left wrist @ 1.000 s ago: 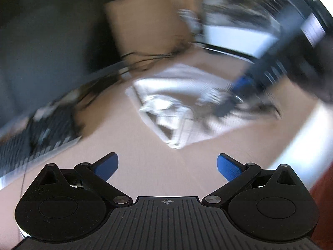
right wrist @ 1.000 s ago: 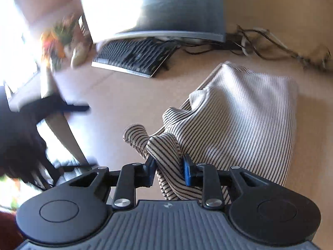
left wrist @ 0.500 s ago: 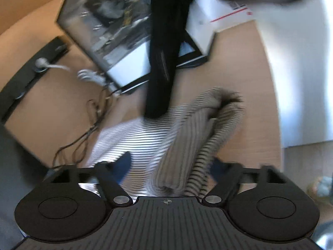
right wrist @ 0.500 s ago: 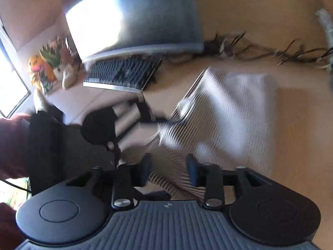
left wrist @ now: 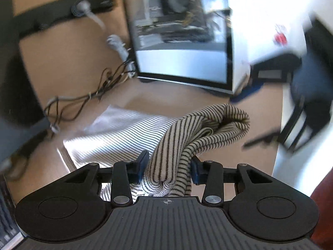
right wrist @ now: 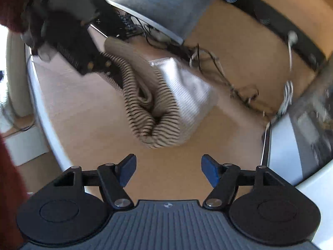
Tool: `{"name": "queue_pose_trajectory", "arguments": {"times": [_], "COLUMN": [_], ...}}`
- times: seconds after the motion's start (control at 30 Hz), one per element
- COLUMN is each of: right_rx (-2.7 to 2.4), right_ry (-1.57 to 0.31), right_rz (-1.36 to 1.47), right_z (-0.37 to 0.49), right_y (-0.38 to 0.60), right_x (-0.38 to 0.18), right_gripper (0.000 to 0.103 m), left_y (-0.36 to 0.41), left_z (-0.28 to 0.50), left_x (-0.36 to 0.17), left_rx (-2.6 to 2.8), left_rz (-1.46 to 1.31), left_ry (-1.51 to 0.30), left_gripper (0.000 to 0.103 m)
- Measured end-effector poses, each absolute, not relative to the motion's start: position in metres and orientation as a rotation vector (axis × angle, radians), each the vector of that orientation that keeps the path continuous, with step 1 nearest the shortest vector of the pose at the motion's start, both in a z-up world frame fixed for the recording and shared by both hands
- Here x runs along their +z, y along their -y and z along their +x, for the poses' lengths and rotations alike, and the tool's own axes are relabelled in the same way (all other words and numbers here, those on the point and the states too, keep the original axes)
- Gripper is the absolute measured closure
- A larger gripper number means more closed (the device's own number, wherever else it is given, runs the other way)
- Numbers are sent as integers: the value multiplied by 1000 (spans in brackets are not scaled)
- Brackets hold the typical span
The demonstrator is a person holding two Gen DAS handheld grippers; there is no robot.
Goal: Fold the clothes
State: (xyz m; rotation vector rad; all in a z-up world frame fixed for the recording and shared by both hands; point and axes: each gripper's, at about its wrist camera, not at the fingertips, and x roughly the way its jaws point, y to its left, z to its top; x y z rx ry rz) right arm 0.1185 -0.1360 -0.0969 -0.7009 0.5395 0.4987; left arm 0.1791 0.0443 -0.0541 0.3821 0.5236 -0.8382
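Observation:
A cream garment with thin dark stripes (left wrist: 129, 131) lies partly folded on the wooden desk (left wrist: 187, 102). My left gripper (left wrist: 167, 167) is shut on a bunched fold of it and holds that fold up off the desk; the lifted roll (left wrist: 224, 120) hangs forward to the right. In the right wrist view the same garment (right wrist: 158, 108) sags from the left gripper (right wrist: 97, 64) at the upper left. My right gripper (right wrist: 168, 169) is open and empty, above bare desk just short of the garment's hanging end.
A computer case with a glass side (left wrist: 181, 31) stands behind the garment. A tangle of cables (left wrist: 93, 95) lies at the back left. A monitor (right wrist: 149, 2) and a keyboard (right wrist: 127, 25) sit beyond. The desk edge (right wrist: 41, 108) curves on the left.
My right gripper let go of the striped garment, opened and drew back. My left gripper swung in, closed on the bunched fold and lifted it.

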Motion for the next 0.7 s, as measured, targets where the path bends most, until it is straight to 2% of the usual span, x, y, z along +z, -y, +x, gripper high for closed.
{"name": "queue_pose_trajectory", "arguments": {"times": [0.2,0.27,0.37,0.47,0.7], "right_rx": [561,610,665,712,855], "right_ry": [-346,-312,-368,-474,-705], "right_rz": [-768,-804,-808,-724,-501], "right_z": [131,131,138,147,147], "right_y": [109,100,94,94,108], "right_x": [-108,-105,-98,-84,-53], "right_gripper": [35,56,70,75,78], "left_y": [-56,-58,-62,-68,-78], "left_z": [197,196,195,192,163], "left_x": [-54,-58,-62,-63,-57], "left_rx": [-850,-839,-820,-812,-886], "left_rz": [256,254,244,223,226], "left_ry": [-615,-626,-636,-640,-653], "left_gripper": [57,57,52,48,46]}}
